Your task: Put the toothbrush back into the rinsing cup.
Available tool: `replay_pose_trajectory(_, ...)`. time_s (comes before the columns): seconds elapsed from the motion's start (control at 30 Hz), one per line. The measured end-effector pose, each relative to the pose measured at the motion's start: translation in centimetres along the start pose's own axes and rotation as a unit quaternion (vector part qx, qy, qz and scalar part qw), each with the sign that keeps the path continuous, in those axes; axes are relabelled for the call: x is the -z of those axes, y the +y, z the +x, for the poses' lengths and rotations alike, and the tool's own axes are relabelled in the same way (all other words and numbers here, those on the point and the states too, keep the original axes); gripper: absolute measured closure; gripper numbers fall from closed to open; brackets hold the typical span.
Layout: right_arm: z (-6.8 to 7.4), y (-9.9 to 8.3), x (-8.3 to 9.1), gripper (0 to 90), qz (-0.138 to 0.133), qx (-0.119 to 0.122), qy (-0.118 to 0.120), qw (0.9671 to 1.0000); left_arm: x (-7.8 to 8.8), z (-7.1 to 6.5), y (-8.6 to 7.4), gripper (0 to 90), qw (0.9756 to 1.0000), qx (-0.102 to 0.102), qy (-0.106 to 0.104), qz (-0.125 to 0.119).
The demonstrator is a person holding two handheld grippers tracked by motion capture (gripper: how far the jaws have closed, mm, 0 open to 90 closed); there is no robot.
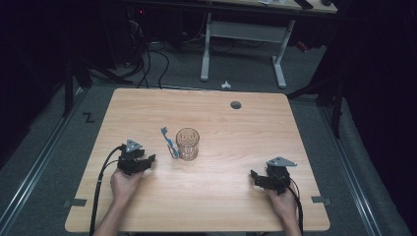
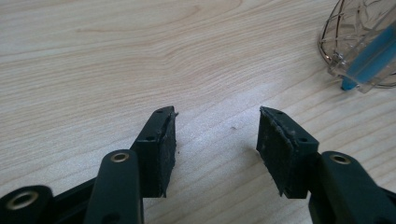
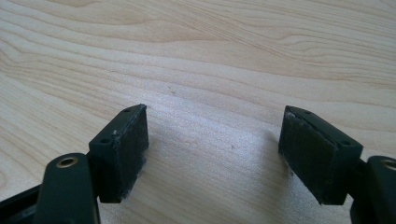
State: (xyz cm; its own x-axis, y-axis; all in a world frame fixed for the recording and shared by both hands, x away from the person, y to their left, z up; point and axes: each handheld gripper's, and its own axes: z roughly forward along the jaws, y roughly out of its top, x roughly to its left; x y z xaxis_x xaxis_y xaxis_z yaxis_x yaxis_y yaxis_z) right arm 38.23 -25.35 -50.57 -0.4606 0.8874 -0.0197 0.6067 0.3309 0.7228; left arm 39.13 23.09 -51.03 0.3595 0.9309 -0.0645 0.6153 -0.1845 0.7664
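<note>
A clear patterned glass (image 1: 187, 143) stands near the middle of the wooden table (image 1: 236, 132), with a blue toothbrush (image 1: 169, 142) leaning out of it to the left. My left gripper (image 1: 147, 161) rests low on the table just left of the glass, its jaws open over bare wood. In the left gripper view (image 2: 217, 133) the glass (image 2: 359, 44) and the blue handle (image 2: 369, 58) sit at the upper right. My right gripper (image 1: 254, 178) lies at the table's right front, open, with bare wood between its pads (image 3: 212, 144).
A round grey cable hole (image 1: 236, 104) sits near the table's far edge. Beyond the table stand a white desk frame (image 1: 243, 44) and floor cables (image 1: 147, 59). A small white object (image 1: 225, 84) lies on the floor behind the table.
</note>
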Motion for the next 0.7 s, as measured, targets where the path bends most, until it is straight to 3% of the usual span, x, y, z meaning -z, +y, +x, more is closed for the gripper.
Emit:
replay_pose_trajectory(0.17,0.00,0.00,0.00,24.4,0.000,0.000,0.000,1.0000,-0.02,-0.22,-0.05,44.8,1.0000,-0.004,0.008,0.000)
replay_pose_trajectory(0.33,0.00,0.00,0.00,24.4,0.000,0.000,0.000,1.0000,-0.13,-0.61,-0.02,40.6,0.9996,-0.022,0.016,0.007)
replay_pose_trajectory(0.7,-0.01,-0.01,0.00,24.3,0.000,0.000,0.000,1.0000,-0.15,-0.61,-0.01,36.7,0.9996,-0.018,0.019,0.009)
